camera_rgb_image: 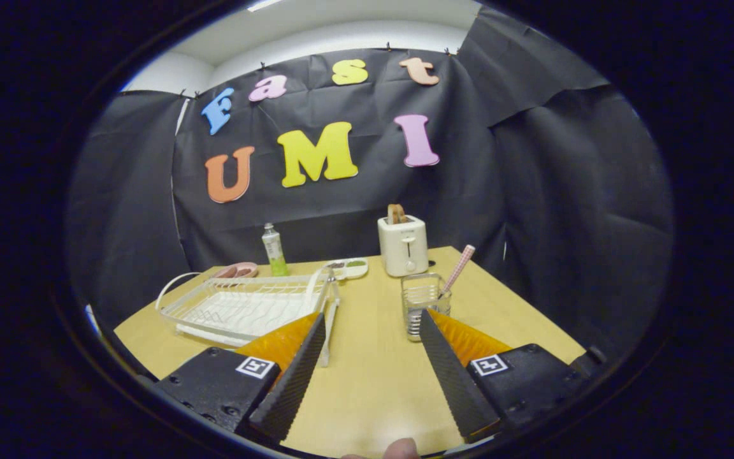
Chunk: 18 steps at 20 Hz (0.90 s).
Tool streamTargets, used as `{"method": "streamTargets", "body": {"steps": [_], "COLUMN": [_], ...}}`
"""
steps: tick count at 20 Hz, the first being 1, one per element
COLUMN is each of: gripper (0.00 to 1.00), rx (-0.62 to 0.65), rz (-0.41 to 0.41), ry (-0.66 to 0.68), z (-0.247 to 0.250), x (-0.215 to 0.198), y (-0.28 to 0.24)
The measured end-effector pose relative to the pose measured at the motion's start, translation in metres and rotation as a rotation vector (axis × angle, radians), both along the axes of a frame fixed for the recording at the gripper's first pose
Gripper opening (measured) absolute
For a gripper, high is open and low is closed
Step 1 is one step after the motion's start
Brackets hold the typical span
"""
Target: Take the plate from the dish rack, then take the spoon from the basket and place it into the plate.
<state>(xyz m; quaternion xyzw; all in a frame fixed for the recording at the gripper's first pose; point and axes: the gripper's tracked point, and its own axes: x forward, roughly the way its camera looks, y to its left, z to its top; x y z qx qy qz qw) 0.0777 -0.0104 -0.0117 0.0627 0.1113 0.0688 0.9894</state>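
Held above the near part of the tabletop [373,382], the gripper [372,322] has its two ridged black fingers spread wide, with bare wood between them and nothing in their grasp. A fingertip [402,449] of the person holding it peeks up from below, between the two finger bases.

Just beyond the left finger sits the white wire dish rack [239,306], toward the left edge of the tabletop. A plate [327,312] stands on edge at the right end of the rack — thin and white, seen almost edge-on, right beside the tip of the left finger. I cannot tell whether it touches the finger.

Just ahead of the right finger stands the small clear basket [423,303], its lower part partly hidden by that fingertip. The spoon [457,268] leans out of it to the right, only its pink checked handle showing above the rim.

Along the far edge of the tabletop — well beyond the fingers — are a cream toaster [403,245] with a slice of bread [396,213] poking out, a small white tray [348,268] with green and dark bits in it, a bottle [274,250] with a green bottom, and a pink dish [236,271] behind the rack.
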Motion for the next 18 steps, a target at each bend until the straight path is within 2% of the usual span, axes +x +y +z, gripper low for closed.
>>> {"method": "streamTargets", "body": {"steps": [3, 11, 13, 18], "gripper": [0.97, 0.96, 0.95, 0.84], "rx": [-0.041, -0.027, -0.015, 0.06], "rz": [-0.006, -0.014, -0.001, 0.031], "ry": [-0.034, -0.062, -0.052, -0.005], "z": [0.004, -0.005, -0.009, -0.025], "x": [0.022, 0.106, 0.126, 0.163], "y": [-0.028, -0.086, -0.09, -0.091]}}
